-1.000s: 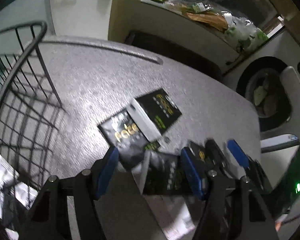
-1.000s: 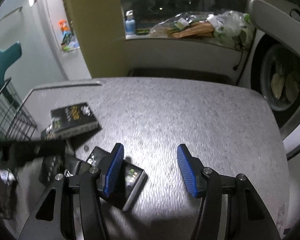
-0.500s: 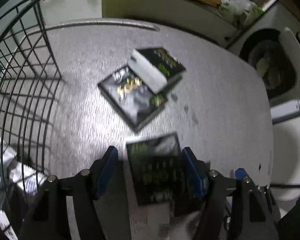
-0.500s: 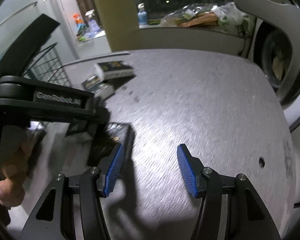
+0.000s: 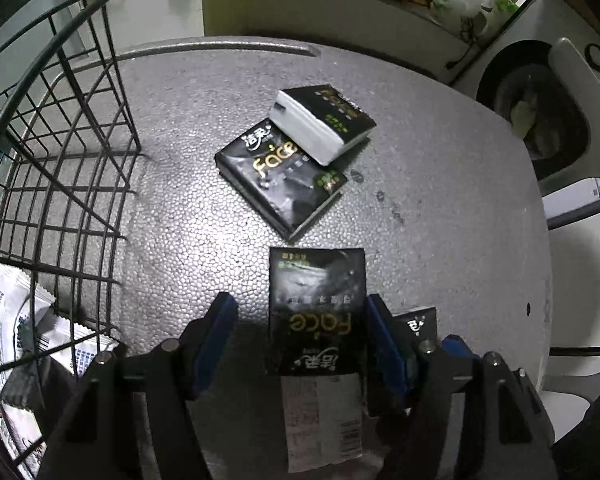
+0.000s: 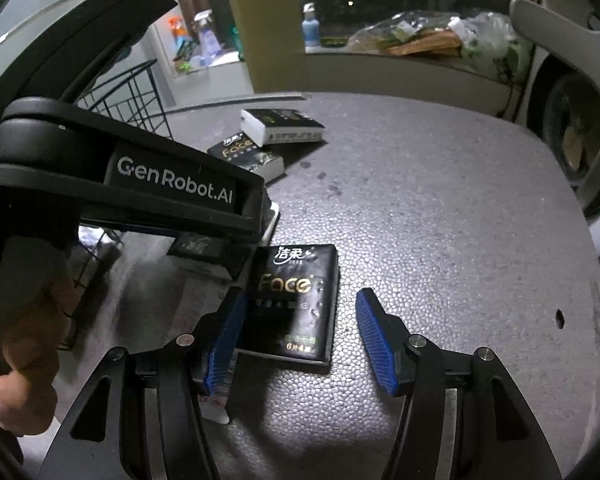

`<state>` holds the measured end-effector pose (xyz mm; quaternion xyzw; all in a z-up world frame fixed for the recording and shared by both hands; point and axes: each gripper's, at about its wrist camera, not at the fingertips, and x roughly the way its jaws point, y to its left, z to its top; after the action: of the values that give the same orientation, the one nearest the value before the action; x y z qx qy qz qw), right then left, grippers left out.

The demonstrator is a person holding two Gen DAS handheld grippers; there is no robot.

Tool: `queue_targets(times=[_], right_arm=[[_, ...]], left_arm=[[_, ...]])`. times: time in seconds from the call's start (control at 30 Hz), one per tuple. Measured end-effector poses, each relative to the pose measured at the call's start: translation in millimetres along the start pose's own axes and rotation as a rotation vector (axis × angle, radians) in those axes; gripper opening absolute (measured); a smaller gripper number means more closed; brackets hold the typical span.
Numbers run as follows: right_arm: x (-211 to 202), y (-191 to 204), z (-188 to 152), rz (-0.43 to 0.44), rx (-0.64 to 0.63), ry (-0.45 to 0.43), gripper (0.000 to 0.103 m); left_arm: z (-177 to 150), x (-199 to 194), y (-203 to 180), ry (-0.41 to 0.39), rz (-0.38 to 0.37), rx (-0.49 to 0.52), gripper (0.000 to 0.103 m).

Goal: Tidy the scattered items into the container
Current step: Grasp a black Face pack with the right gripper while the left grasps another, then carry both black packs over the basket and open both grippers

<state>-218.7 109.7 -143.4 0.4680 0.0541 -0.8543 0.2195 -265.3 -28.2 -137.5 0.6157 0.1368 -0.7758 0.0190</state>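
Observation:
A black "Face" tissue pack [image 5: 317, 312] lies flat on the grey table [image 5: 440, 208] between the fingers of my left gripper [image 5: 300, 336], which is open; a gap shows at its left pad. Another black pack [image 6: 296, 300] lies between the pads of my open right gripper [image 6: 300, 342], close to the left pad and clear of the right one. That pack [image 5: 418, 324] peeks out behind my left gripper's right finger. Two more black packs [image 5: 280, 178] [image 5: 320, 120] lie stacked farther back. The wire basket [image 5: 60, 152] stands at the left.
White packets [image 5: 8, 320] lie in the basket. A white printed slip [image 5: 320, 420] lies under the near pack. The left gripper's body [image 6: 140, 184] and a hand [image 6: 16, 364] fill the right wrist view's left side. A washing machine [image 5: 540, 120] stands beyond the table edge.
My left gripper has moved over the near pack, which now lies between its fingers. My right gripper has swung left to a pack beside the left gripper.

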Motion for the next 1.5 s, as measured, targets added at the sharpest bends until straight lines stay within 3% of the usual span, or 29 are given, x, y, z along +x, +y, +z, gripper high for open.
queue_targets(times=[0.3, 0.33, 0.4, 0.43, 0.47, 0.8, 1.07, 1.23, 1.37, 1.5], right_arm=[[3.3, 8.8, -5.5, -0.006, -0.011, 0.026, 0.057], [6.1, 9.4, -6.3, -0.005, -0.011, 0.029, 0.057], [6.0, 6.8, -6.3, -0.008, -0.001, 0.024, 0.056], [5.2, 4.7, -5.8, -0.02, 0.005, 0.021, 0.053], [4.0, 1.5, -5.4, -0.031, 0.009, 0.02, 0.047], [-19.2, -36.2, -13.8, -0.073, 0.074, 0.019, 0.047], [-61.2, -44.3, -1.9, -0.067, 0.108, -0.053, 0.047], [-114.7, -4.6, 30.1, 0.011, 0.045, -0.171, 0.047], [-140.2, 54.6, 50.0, 0.123, -0.07, -0.212, 0.047], [-134.7, 126.7, 53.5, 0.196, -0.213, -0.182, 0.047]], left_arm=[[2.0, 3.0, 2.1, -0.006, 0.002, 0.003, 0.071], [0.8, 2.3, 2.7, -0.007, -0.004, 0.002, 0.069], [0.7, 1.3, 4.2, -0.004, -0.021, 0.004, 0.053], [0.6, 1.0, 4.3, 0.0, -0.022, 0.008, 0.052], [0.4, 0.5, 3.5, -0.001, -0.016, 0.012, 0.052], [-1.8, -4.8, -26.6, -0.024, -0.041, 0.043, 0.052], [-18.7, -54.7, -35.3, -0.074, -0.084, 0.08, 0.052], [-22.4, -116.2, -25.0, -0.144, -0.127, 0.097, 0.052], [-26.3, -166.4, 15.8, -0.204, -0.122, 0.073, 0.052], [-32.7, -183.2, 72.6, -0.218, -0.034, 0.018, 0.052]])
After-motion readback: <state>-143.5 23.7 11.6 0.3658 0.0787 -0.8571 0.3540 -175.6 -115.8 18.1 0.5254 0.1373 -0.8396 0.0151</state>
